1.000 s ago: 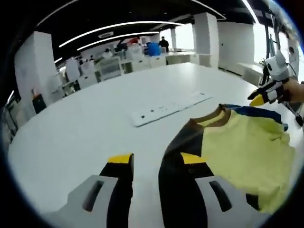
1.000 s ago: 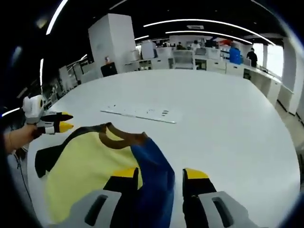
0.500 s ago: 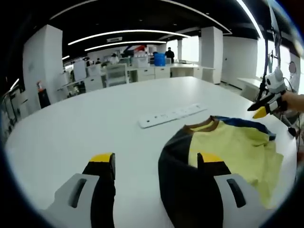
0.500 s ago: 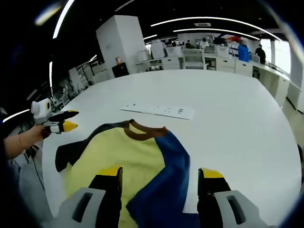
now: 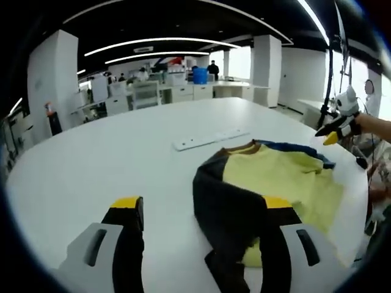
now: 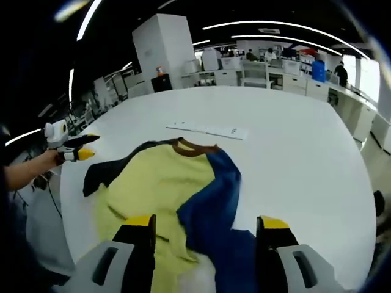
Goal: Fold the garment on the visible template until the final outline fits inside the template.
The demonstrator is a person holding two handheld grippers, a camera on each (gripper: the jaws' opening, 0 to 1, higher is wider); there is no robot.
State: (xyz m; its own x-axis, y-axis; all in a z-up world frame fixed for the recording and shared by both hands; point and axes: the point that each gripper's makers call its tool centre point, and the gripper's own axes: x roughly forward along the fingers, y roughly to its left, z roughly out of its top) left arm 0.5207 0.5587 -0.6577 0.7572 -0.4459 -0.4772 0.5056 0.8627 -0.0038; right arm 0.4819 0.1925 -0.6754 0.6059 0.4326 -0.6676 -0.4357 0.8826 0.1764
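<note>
Both claws drawn back, gaping above shirt [image 6: 165, 183]

Parted tongs [image 6: 207, 227] hover over the garment [image 6: 177, 195] on the table [image 6: 293, 146].

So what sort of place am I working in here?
Probably an open-plan office or lab: a big white table, rows of desks behind it, and long ceiling light strips.
</note>
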